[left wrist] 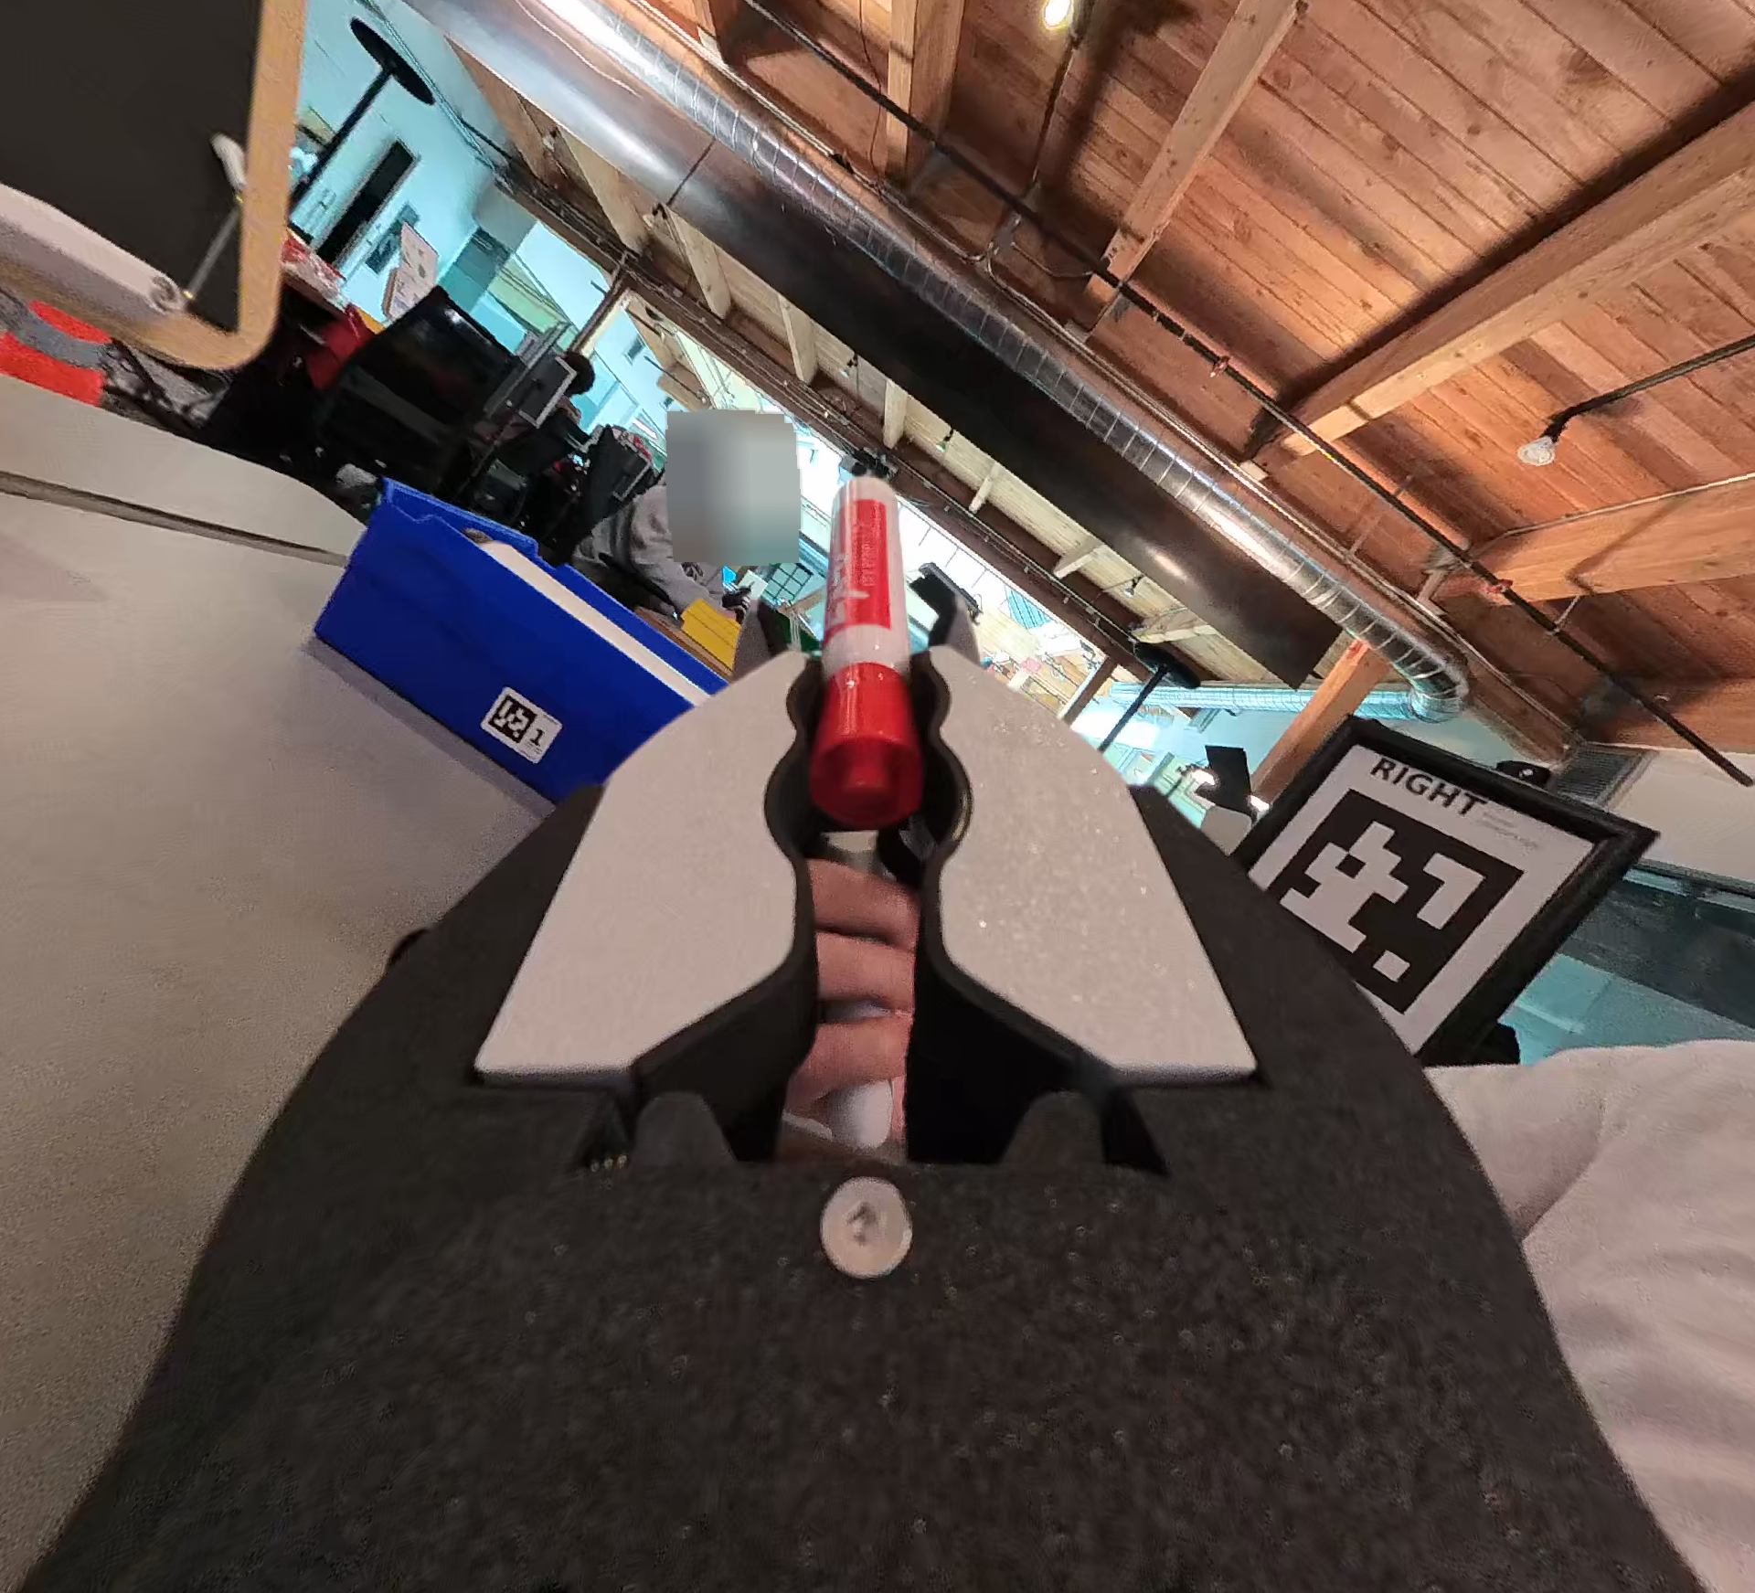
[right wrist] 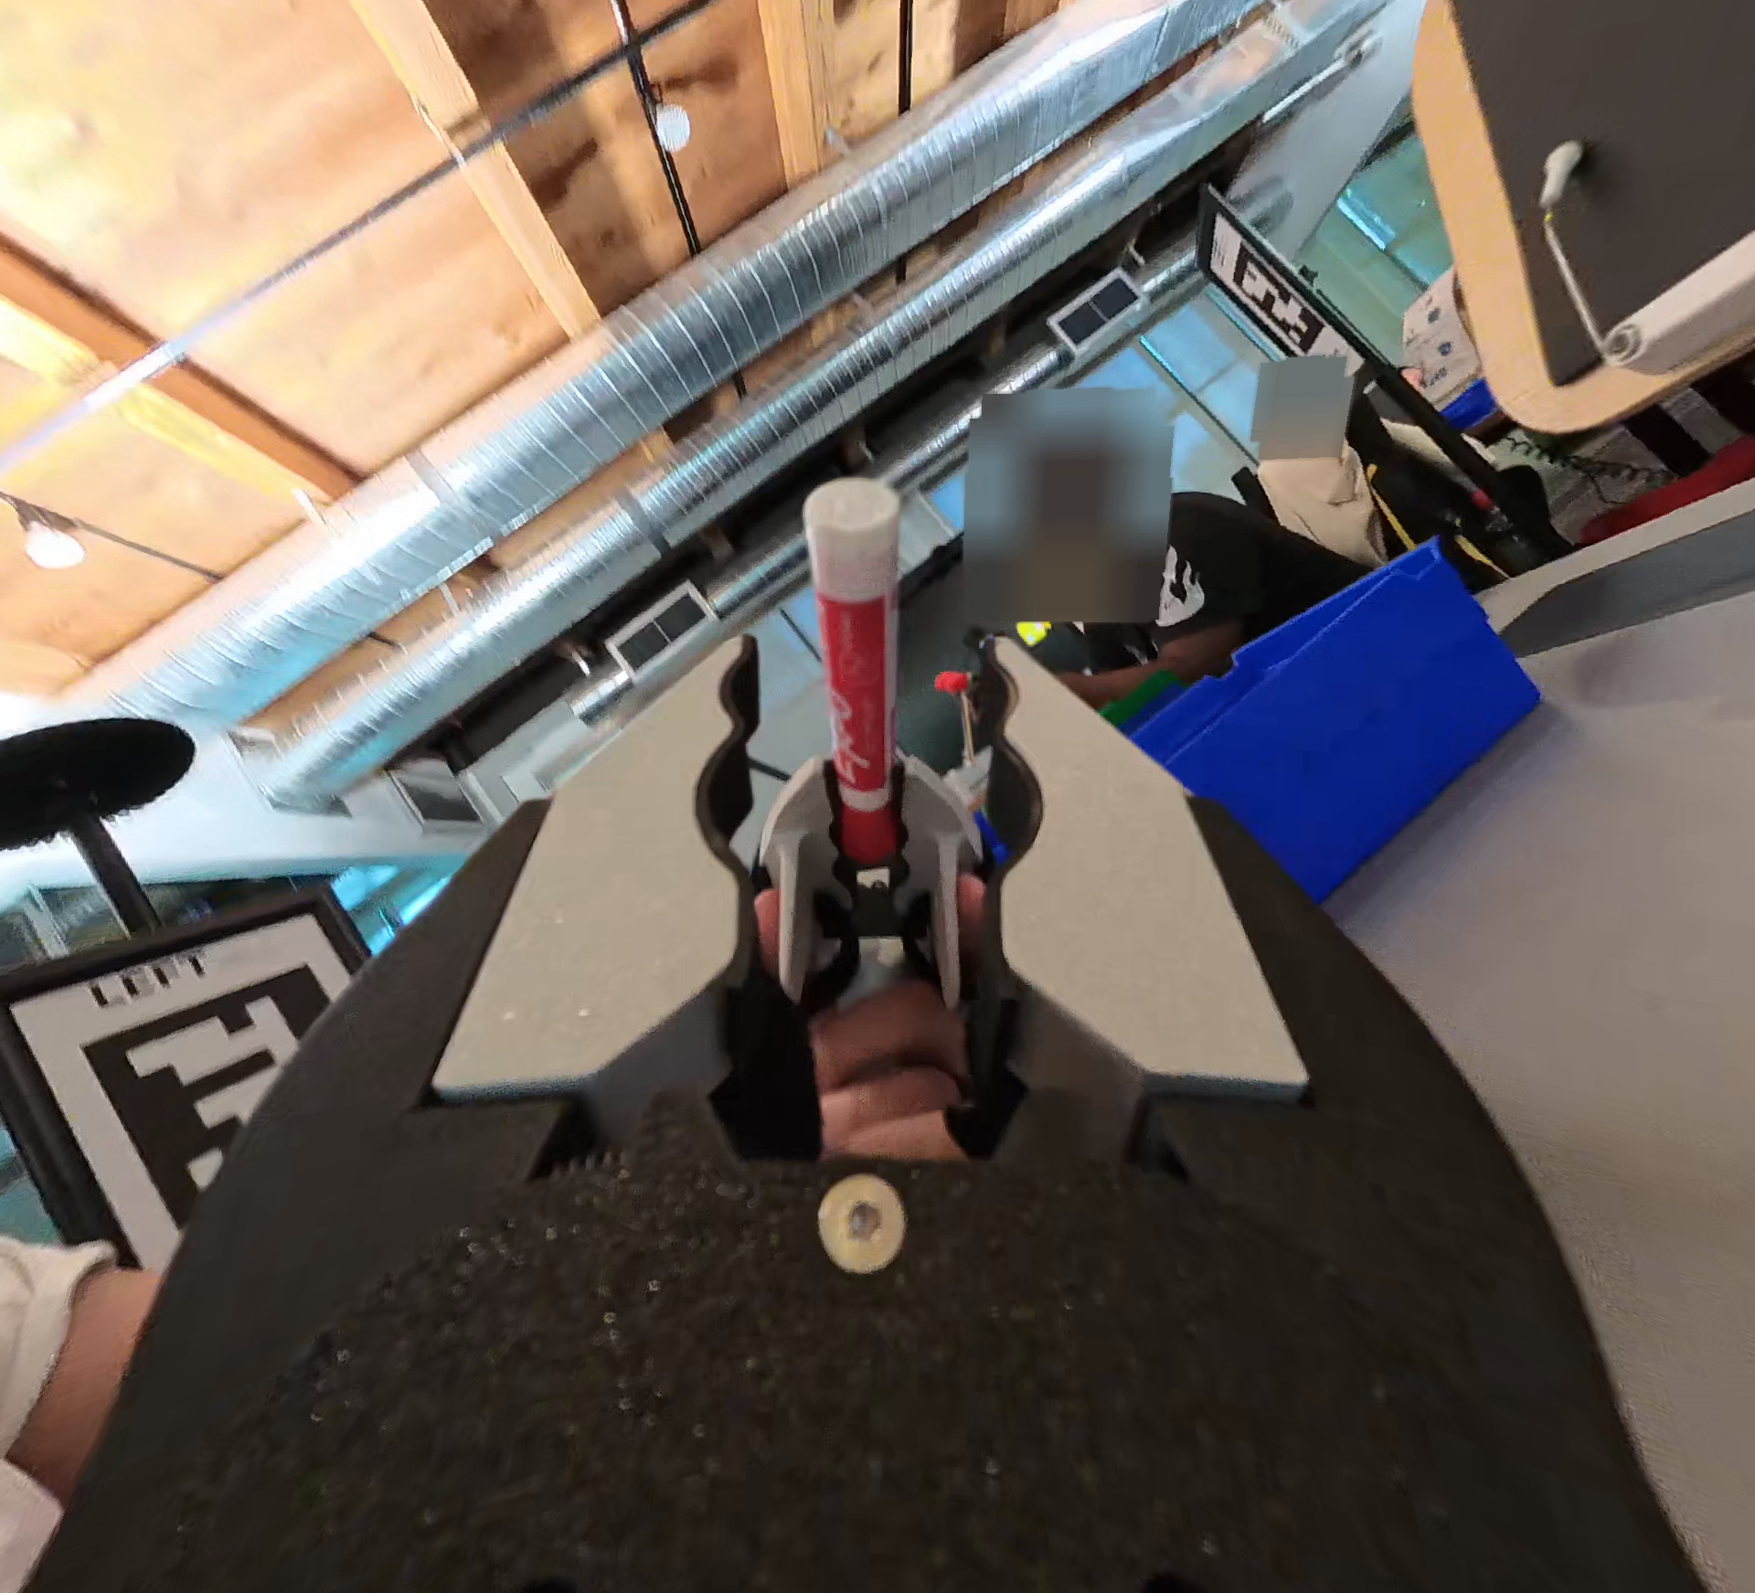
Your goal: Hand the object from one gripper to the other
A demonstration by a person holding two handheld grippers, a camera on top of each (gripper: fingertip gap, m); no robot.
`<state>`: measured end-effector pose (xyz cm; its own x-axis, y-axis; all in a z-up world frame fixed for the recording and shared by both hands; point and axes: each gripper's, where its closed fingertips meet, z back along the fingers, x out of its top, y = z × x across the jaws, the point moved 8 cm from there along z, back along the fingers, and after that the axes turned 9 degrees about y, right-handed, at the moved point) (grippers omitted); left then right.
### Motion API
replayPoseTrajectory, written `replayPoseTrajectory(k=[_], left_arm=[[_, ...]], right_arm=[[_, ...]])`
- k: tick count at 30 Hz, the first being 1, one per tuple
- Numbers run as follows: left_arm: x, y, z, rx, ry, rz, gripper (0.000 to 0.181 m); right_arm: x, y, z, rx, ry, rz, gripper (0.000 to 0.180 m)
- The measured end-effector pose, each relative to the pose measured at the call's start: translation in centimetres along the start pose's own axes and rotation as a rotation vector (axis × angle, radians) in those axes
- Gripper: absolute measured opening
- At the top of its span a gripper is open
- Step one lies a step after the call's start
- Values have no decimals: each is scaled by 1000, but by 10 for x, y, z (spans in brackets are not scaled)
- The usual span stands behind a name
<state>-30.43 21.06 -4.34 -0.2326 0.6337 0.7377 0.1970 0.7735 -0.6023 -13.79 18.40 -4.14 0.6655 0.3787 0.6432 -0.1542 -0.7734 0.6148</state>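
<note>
Marker [left wrist: 859,588] stands clamped by its red cap end in the left gripper [left wrist: 866,666], long axis running up between the wide-spread, empty fingers of the right gripper [right wrist: 878,664] opposite.

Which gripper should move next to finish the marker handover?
Right, probably. The left gripper is clamped on the red marker at its cap end, while the right gripper is open, the marker's barrel standing between its fingers. It only needs to close.

Wood-beam ceiling [left wrist: 1330,123], silver duct [right wrist: 665,408], blue bin [left wrist: 494,636], grey tabletop [left wrist: 142,788]
</note>
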Motion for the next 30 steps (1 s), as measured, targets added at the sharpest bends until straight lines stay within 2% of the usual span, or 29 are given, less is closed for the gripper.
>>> replayPoseTrajectory(k=[6, 11, 15, 17, 20, 22, 25, 28, 30], left_arm=[[-9, 1, -8, -2, 42, 19, 17], [-15, 1, -12, 12, 104, -3, 17], [-14, 0, -11, 43, 132, -48, 18], [-13, -1, -9, 95, 221, -178, 25], [-12, -2, -3, 261, 407, -520, 67], [-13, 1, 1, 428, 476, -827, 80], [-25, 0, -1, 568, 538, -1151, 74], [-45, 1, -10, 631, 610, -1323, 70], [-53, -3, -15, 655, 596, -1416, 62]], right_arm=[[8, -3, 7, 13, -42, -6, 27], [7, -1, 7, 22, -31, 16, 19], [11, -2, 8, 28, 55, 34, 19], [16, -7, 11, 12, 97, 8, 18], [25, -20, 22, -56, 138, -33, 18], [30, -31, 29, -84, 171, -101, 18], [33, -47, 37, -77, 183, -284, 18], [26, -58, 39, -14, 211, -522, 18], [21, -60, 38, 8, 215, -598, 18]])
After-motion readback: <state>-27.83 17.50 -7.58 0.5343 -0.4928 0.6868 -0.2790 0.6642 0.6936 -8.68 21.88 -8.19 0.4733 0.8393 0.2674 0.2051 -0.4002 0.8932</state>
